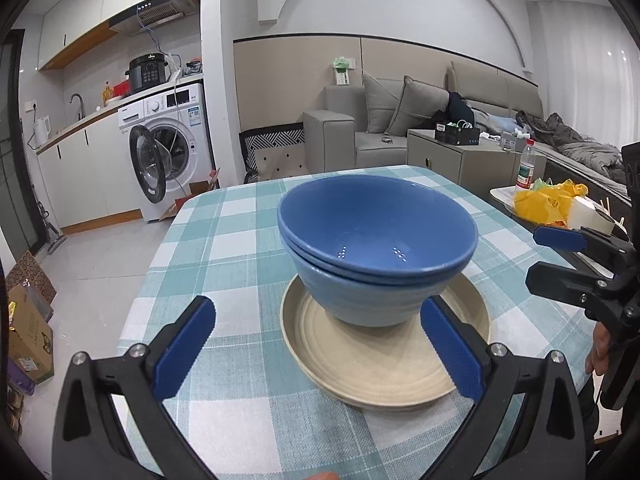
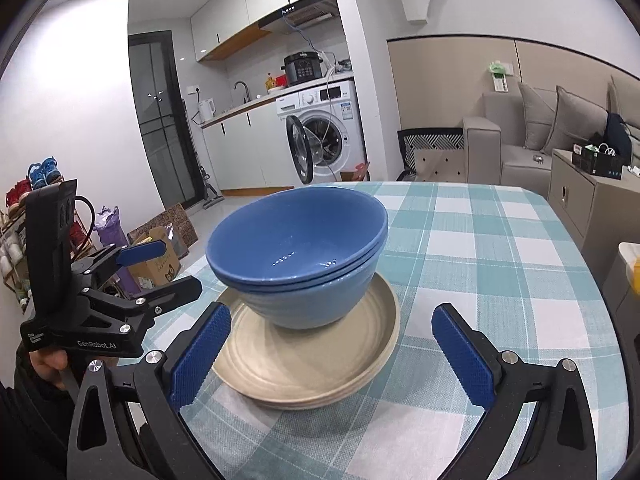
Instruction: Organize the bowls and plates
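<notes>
The left gripper point(image 1: 318, 354) has its jaws spread wide and holds nothing; its ridged blue pads point(image 1: 450, 350) flank the near rim of the beige plates point(image 1: 360, 372), one pad over the plate's edge, the other over bare cloth beside it. The right gripper point(image 2: 330, 354) is likewise spread apart and empty, its dimpled pads point(image 2: 464, 354) straddling the same plates from the other side.

Two glossy blue bowls point(image 1: 376, 236), nested one inside the other, stand upright on the plates, set toward the plates' far side, so the near part of the top plate lies bare. The plates are matte, round, with concentric ridges and a raised lip; the right wrist view shows several stacked.

Around the plates, the teal-and-white checked tablecloth point(image 2: 480, 248) lies flat, with bare cloth out to the table's rounded far edge.
</notes>
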